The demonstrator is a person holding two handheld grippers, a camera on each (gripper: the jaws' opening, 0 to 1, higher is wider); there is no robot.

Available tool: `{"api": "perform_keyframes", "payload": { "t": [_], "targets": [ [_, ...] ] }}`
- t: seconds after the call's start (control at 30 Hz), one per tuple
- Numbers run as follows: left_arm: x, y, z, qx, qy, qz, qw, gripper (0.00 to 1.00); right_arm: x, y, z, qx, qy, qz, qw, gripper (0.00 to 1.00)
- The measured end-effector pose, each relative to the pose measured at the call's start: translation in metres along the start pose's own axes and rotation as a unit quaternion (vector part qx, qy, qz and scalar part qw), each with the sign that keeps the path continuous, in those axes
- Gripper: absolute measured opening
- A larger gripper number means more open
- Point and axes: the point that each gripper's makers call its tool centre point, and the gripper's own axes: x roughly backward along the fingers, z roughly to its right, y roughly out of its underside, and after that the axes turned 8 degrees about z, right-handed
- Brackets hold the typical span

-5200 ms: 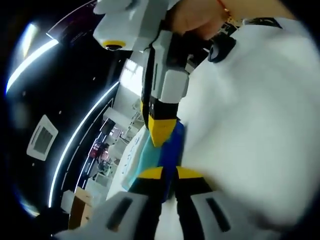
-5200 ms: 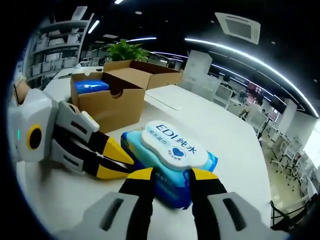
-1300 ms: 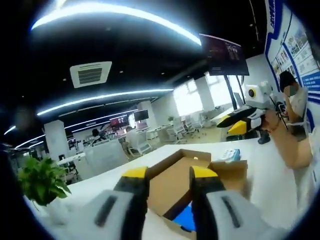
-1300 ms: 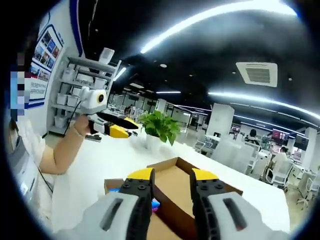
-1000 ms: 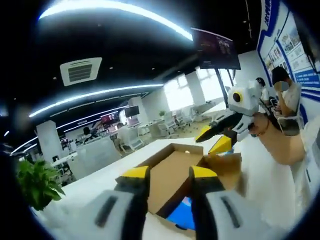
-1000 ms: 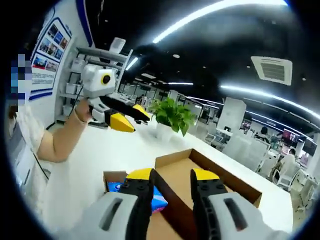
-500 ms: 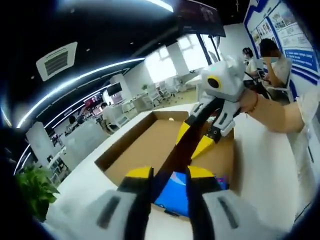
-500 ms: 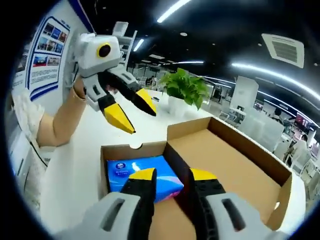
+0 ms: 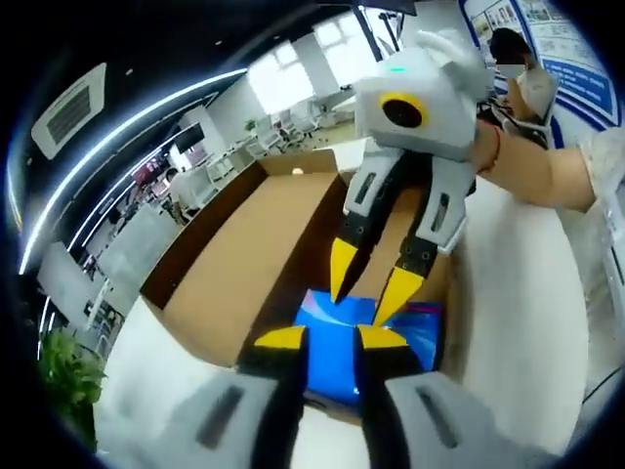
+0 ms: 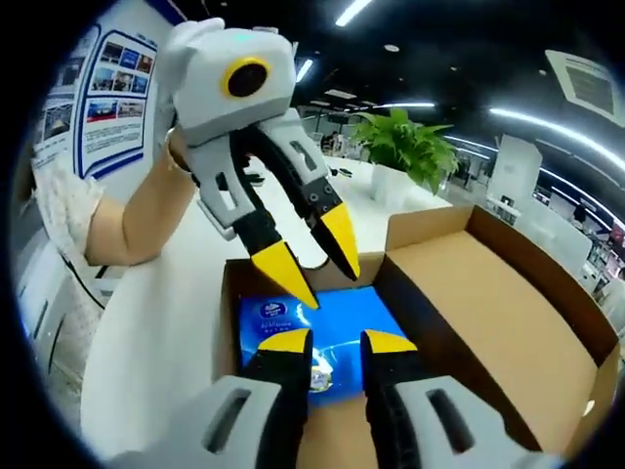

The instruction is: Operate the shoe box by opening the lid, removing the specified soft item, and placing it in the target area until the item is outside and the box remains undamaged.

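The cardboard shoe box (image 9: 244, 264) (image 10: 488, 303) stands open on the white table, its lid laid back flat. A blue soft pack (image 9: 330, 365) (image 10: 337, 308) lies in the box's compartment. My left gripper (image 9: 330, 340) (image 10: 317, 262) is open, its yellow tips just above the pack. My right gripper (image 10: 335, 344) (image 9: 369, 283) faces it from the other side, also open, with its tips close over the same pack. Neither gripper holds anything. Part of the pack is hidden behind the jaws.
The white table (image 10: 156, 332) (image 9: 518, 313) spreads around the box. A person's forearm (image 10: 127, 234) (image 9: 527, 171) holds each gripper. A potted plant (image 10: 410, 147) stands beyond the box. Office desks and chairs fill the background.
Both grippers have dropped from high above the table toward the box and closed in on each other. Their tips now meet over the blue pack.
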Motion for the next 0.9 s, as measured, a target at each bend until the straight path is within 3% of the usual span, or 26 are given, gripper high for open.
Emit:
{"api": "perform_keyframes", "payload": {
  "t": [0.2,0.37,0.73,0.9],
  "targets": [
    [-0.003,0.007,-0.001,0.016,0.007,-0.01,0.9998,0.11,-0.01,0.005,-0.008,-0.008,-0.022,-0.006,0.9997,0.16],
    [-0.001,0.02,0.0,0.01,0.01,-0.042,0.999,0.0,-0.021,-0.002,-0.019,0.002,-0.044,-0.01,0.999,0.15],
    [0.007,0.029,-0.008,0.009,-0.017,-0.07,0.9973,0.0,-0.043,-0.016,-0.027,0.011,-0.087,-0.034,0.9955,0.05],
    [0.01,0.036,-0.012,0.005,-0.032,-0.087,0.9956,0.0,-0.055,-0.013,-0.039,0.036,-0.104,-0.057,0.9923,0.03]
  ]
}}
